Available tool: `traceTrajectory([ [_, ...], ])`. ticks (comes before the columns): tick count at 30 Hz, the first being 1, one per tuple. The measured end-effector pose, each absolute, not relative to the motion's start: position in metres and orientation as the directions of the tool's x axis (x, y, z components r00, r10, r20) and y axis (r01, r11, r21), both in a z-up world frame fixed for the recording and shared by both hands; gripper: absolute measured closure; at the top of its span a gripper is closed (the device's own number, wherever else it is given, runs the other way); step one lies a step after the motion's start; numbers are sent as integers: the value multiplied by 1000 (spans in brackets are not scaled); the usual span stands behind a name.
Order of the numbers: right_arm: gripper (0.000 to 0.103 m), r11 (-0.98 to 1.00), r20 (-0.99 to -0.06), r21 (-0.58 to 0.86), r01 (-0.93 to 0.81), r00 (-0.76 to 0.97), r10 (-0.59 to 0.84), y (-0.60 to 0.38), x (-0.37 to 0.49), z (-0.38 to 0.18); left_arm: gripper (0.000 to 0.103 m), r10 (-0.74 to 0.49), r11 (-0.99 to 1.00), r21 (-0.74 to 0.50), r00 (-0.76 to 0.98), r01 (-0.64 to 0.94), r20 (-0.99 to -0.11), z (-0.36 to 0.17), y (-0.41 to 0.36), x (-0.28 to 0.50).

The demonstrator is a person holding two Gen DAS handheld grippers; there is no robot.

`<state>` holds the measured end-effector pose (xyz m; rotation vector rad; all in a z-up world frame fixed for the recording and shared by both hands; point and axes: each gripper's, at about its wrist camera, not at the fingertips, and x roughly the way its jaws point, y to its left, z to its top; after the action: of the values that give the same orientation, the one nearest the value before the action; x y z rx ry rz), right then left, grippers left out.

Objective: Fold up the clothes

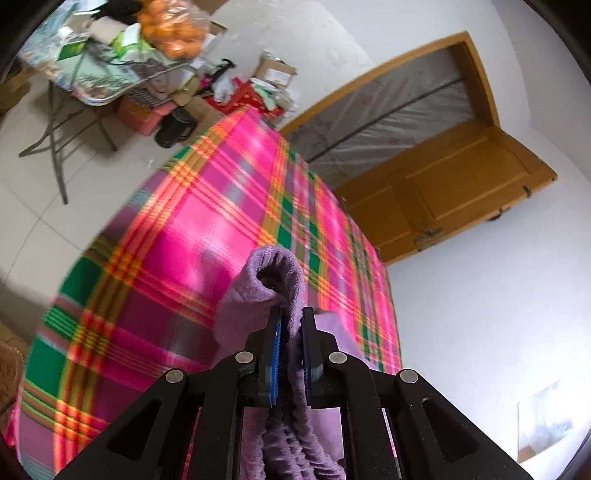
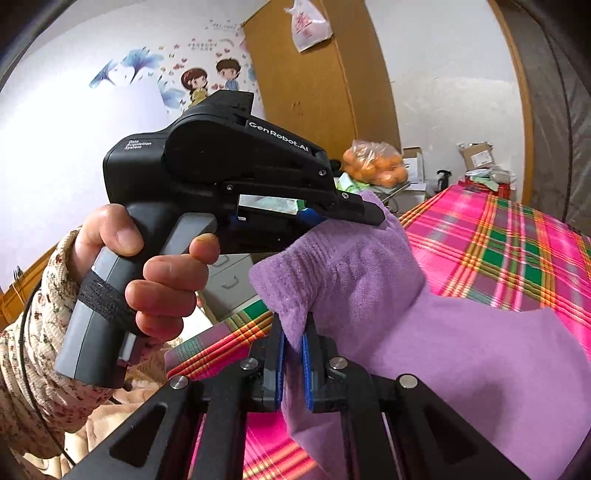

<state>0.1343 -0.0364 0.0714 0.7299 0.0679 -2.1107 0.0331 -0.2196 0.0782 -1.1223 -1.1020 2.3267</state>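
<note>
Both grippers clamp the same purple garment, a soft fleecy cloth held up above a bed spread with a pink, green and orange plaid blanket [image 1: 177, 229].

In the left wrist view, the left gripper [image 1: 291, 314] has its jaws nearly closed, with a gathered fold of the garment [image 1: 273, 280] pinched between the blue pads [image 1: 276, 354]. The cloth bunches up past the fingertips toward 12 o'clock and also hangs down between the fingers toward 6 o'clock. The blanket fills the middle of this view; a wooden door [image 1: 461, 184] lies at 2 o'clock, and a cluttered folding table [image 1: 96, 74] carrying a bag of oranges [image 1: 173, 33] sits at 11 o'clock.

In the right wrist view, the right gripper [image 2: 293, 325] is closed down to a narrow gap on an edge of the garment [image 2: 369, 280], which spreads away toward 4 o'clock over the blanket [image 2: 498, 251]. At 10 o'clock the left gripper [image 2: 369, 212] appears from the side, its fingertip touching the top of the cloth, its handle grasped by the person's left hand [image 2: 155, 269] in a floral sleeve [image 2: 44, 332]. A wardrobe [image 2: 321, 81] stands at 12 o'clock, with wall stickers [image 2: 199, 81] at 11 o'clock and the oranges [image 2: 373, 166] just right of centre
</note>
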Motion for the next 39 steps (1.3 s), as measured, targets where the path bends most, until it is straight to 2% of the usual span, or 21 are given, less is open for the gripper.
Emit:
traceTrajectory([
  [19,95,-748,-453,298,593,-602,-658,94,153,92,93,723,-621,-773,-477,-130,-500,92,-88,1],
  [24,95,-788,-475,309,532,-632,-613,116,149,84,97,765,-589,-792,-425,-158,-484,87,-60,-7],
  [29,95,-818,-508,347,458,-642,-575,139,141,69,97,777,-592,-790,-376,-160,-505,77,-35,-18],
  [35,95,-830,-568,363,424,-605,-558,152,139,49,97,766,-605,-782,-378,-149,-520,67,-38,-13],
  [39,94,-811,-589,448,378,-557,-585,168,129,33,97,737,-627,-770,-407,-115,-540,59,-55,-5],
])
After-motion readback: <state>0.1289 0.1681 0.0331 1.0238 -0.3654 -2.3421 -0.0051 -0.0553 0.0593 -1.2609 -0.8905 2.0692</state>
